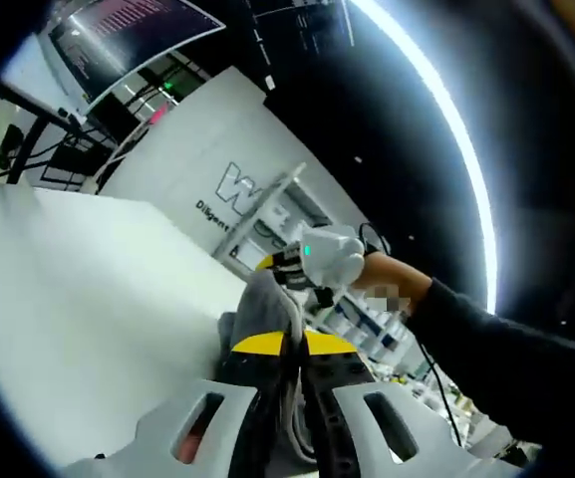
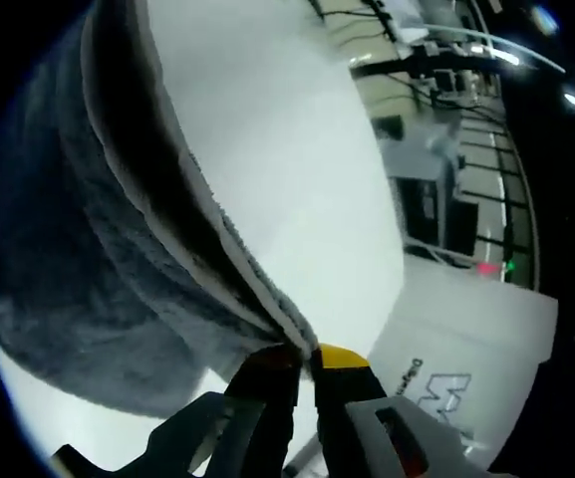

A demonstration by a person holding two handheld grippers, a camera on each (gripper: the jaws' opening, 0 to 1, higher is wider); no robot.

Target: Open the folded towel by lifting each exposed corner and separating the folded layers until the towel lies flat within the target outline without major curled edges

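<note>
The grey towel (image 1: 267,304) is pinched at one edge between the yellow-tipped jaws of my left gripper (image 1: 294,347), which is shut on it. Just beyond, a white-gloved hand (image 1: 335,254) holds my right gripper (image 1: 289,269) against the same stretch of cloth. In the right gripper view the towel (image 2: 98,259) spreads wide to the left in thick folded layers with a pale edge. Its corner runs down into my right gripper (image 2: 307,360), shut on it. The towel is lifted above the white table (image 2: 297,169).
The white table (image 1: 88,289) stretches away to the left. Behind it stand a white panel with lettering (image 1: 217,169) and a dark monitor (image 1: 118,35). A dark sleeve (image 1: 496,358) reaches in from the right. Desks and equipment (image 2: 436,169) line the background.
</note>
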